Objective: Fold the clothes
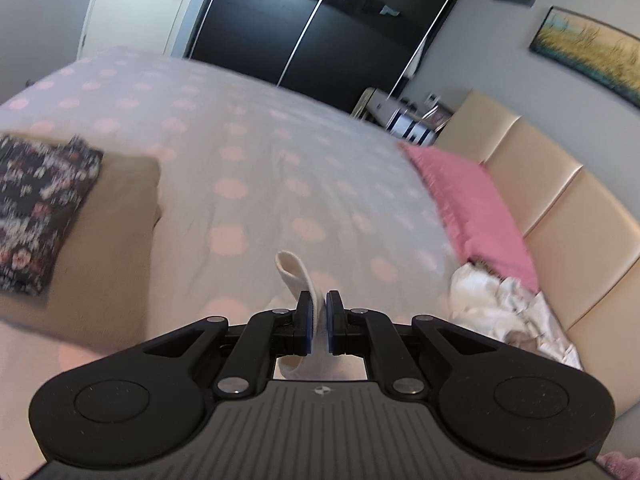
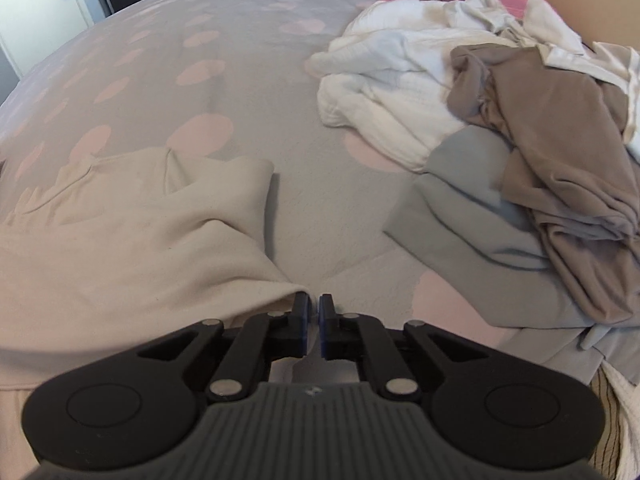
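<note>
Your left gripper is clamped on a strip of white cloth, which loops up above the 2 fingertips and hangs out again below them, held above the bedspread, a grey cover with pink dots. Toward the bed's left edge in that view, a dark floral garment lies on top of a tan folded piece. Along the headboard side, a pink pillow leans, with crumpled white laundry just beside its lower end. Behind the bed stand a black wardrobe and a framed picture on the wall. Your right gripper sits low over the bedspread with its jaws nearly together, leaving only a thin gap; the corner of the cream garment reaches the left fingertip, but you cannot tell from this view whether any fabric is actually pinched. That cream garment lies spread flat on the bed to the left of the gripper, one flap turned over near its far edge. To the right, well apart from it, is the unsorted pile: a white knit piece, a taupe garment draped on top, and a grey garment underneath.
</note>
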A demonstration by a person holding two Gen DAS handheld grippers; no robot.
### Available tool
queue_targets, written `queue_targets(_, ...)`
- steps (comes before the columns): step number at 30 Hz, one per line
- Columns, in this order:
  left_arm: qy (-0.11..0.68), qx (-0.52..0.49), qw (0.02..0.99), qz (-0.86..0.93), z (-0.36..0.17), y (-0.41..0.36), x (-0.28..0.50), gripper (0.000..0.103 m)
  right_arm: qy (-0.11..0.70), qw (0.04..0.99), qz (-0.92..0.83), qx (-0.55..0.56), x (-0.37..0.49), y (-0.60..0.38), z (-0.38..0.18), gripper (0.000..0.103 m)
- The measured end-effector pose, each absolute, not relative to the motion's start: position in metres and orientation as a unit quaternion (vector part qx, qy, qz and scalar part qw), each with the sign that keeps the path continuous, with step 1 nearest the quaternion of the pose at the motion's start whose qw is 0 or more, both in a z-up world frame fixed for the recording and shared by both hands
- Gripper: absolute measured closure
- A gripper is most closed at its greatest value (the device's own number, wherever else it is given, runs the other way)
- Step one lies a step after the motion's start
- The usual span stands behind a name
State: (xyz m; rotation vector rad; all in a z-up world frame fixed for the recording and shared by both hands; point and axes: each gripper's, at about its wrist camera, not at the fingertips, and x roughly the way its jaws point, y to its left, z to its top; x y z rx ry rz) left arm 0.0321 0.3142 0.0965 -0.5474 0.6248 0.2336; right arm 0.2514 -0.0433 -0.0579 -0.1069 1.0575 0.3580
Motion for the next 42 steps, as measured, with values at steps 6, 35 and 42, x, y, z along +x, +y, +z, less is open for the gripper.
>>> queue_targets(6,0.328,-0.259,0.901,0.114,0.082,0.312,0.032,0.098,0.475,0.858,0.174,-0.086,0.238,-0.040,-0.042,0.090)
queue_targets(35,0.303,-0.295,0.900,0.109,0.086,0.326,0.026,0.098,0.381,0.809,0.409,-0.184,0.160,0.035,-0.049,0.093)
queue_targets(42,0.299,-0.293,0.902,0.105,0.089,0.321,0.029,0.098,0.423,0.799,0.391,-0.172,0.174,0.049,-0.066,0.097)
